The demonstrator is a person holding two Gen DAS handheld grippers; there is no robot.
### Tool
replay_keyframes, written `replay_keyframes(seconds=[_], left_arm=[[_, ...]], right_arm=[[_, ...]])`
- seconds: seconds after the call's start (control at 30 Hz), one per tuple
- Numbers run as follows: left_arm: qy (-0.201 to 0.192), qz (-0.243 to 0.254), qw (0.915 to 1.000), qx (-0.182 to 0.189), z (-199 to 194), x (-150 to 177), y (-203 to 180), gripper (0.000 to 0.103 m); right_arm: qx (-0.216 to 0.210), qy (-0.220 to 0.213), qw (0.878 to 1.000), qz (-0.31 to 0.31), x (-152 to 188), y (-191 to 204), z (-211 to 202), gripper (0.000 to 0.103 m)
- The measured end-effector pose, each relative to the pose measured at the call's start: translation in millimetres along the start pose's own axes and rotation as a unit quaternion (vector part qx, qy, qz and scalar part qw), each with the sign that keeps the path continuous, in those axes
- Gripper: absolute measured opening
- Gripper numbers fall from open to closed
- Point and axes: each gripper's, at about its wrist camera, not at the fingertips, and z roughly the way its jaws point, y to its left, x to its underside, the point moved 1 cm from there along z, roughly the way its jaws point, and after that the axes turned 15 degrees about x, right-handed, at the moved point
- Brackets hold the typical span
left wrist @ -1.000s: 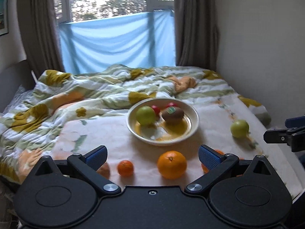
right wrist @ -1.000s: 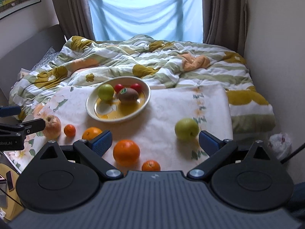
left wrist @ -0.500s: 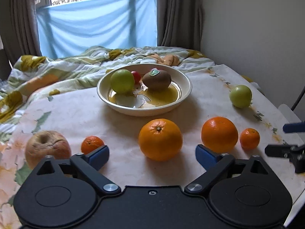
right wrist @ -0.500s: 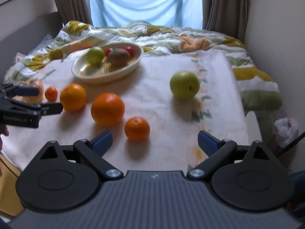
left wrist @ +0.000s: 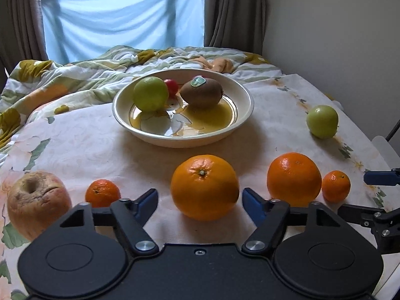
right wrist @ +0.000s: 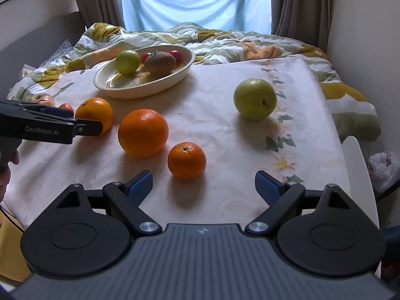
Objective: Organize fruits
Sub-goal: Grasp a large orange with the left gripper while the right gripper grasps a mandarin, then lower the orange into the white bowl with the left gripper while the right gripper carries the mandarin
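Observation:
A large orange [left wrist: 204,187] lies on the floral cloth between the fingers of my left gripper [left wrist: 200,198]. Its jaws are closing, with a gap still showing on the left side. In the right wrist view that gripper [right wrist: 82,125] reaches in from the left beside the same orange [right wrist: 95,115]. My right gripper [right wrist: 203,182] is open just behind a small mandarin [right wrist: 187,160]. A second large orange [right wrist: 143,133] and a green apple [right wrist: 255,99] lie loose. The cream bowl [left wrist: 247,100] holds a green apple [left wrist: 150,97], a kiwi [left wrist: 201,95] and a small red fruit [left wrist: 172,87].
A wrinkled apple [left wrist: 37,202] and another small mandarin [left wrist: 102,192] lie at the left. A rumpled duvet [left wrist: 75,75] covers the bed behind the bowl. A wall [left wrist: 337,37] runs along the right. A white chair edge [right wrist: 360,175] stands past the bed's right edge.
Both grippers have come down and closer to the fruit. The left gripper's fingers have narrowed around the large orange. The right gripper has settled behind the small mandarin.

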Motion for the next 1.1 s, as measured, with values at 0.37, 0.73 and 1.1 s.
replay_keyframes(seconds=[0.37, 0.73, 1.1], left_arm=[[0.007, 0.002, 1.0, -0.004, 4.1, 1.6, -5.0, 0.063], [0.01, -0.01, 0.9998, -0.012, -3.4, 7.6, -4.7, 0.063], [0.001, -0.029, 0.9995, -0.016, -17.1, 9.9, -7.1, 0.062]], right_arm=[[-0.014, 0.017, 1.0, -0.007, -6.1, 4.4, 8.9, 0.08], [-0.018, 0.028, 0.999, -0.01, -15.7, 13.2, 17.6, 0.07], [-0.018, 0.029, 0.999, -0.027, -20.2, 17.1, 14.7, 0.052]])
